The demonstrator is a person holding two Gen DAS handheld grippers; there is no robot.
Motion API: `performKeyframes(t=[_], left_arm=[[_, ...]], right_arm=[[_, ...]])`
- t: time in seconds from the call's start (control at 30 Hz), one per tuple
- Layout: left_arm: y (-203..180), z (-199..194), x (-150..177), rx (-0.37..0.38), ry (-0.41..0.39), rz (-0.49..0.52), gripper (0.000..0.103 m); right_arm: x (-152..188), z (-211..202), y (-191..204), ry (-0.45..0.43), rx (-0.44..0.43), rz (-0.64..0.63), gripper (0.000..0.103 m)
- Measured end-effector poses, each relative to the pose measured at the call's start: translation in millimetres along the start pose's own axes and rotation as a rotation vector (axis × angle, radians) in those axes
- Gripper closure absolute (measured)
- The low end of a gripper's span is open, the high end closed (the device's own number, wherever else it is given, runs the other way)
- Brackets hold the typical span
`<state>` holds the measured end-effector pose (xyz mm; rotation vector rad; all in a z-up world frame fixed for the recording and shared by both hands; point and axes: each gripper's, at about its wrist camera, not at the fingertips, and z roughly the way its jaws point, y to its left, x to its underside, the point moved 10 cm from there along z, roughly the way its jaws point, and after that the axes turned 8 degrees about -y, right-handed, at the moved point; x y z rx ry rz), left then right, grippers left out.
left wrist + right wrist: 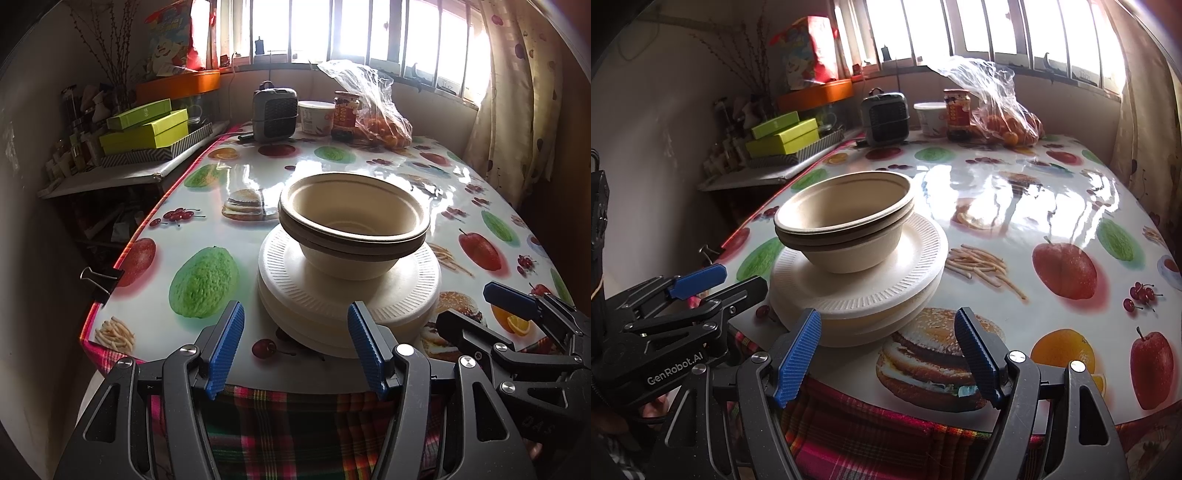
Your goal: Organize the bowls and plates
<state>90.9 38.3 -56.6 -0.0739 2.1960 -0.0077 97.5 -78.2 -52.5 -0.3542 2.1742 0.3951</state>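
The main risk, as I judge it, is the stack itself: two nested bowls (354, 225) sit on a pile of white plates (349, 291) that rests close to the near edge of the table (406, 173), and the lower plates look slightly offset from the upper ones. A careless nudge from either side could slide the light pile on the glossy fruit-print tablecloth (1063, 206) or tip the bowls off the top; a pinch on one thin rim could also lift a single plate and leave the rest askew. The left tongs (295, 350) stand wide apart and hold nothing, hanging over the table's near edge with the pile's front rim just beyond and between their tips. The right tongs (888, 354) are likewise wide and empty, with the pile just ahead and to their left, its rim near the left pad but apart from it. Both sets sit side by side, close together.
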Motion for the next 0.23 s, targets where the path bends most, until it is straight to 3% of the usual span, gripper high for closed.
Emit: performKeyframes(t=[0.23], left_arm=[[0.7,-0.4,-1.6,0.000,0.001,-0.004,0.044]], right_arm=[[0.1,-0.3,-0.4,0.000,-0.001,-0.001,0.028]])
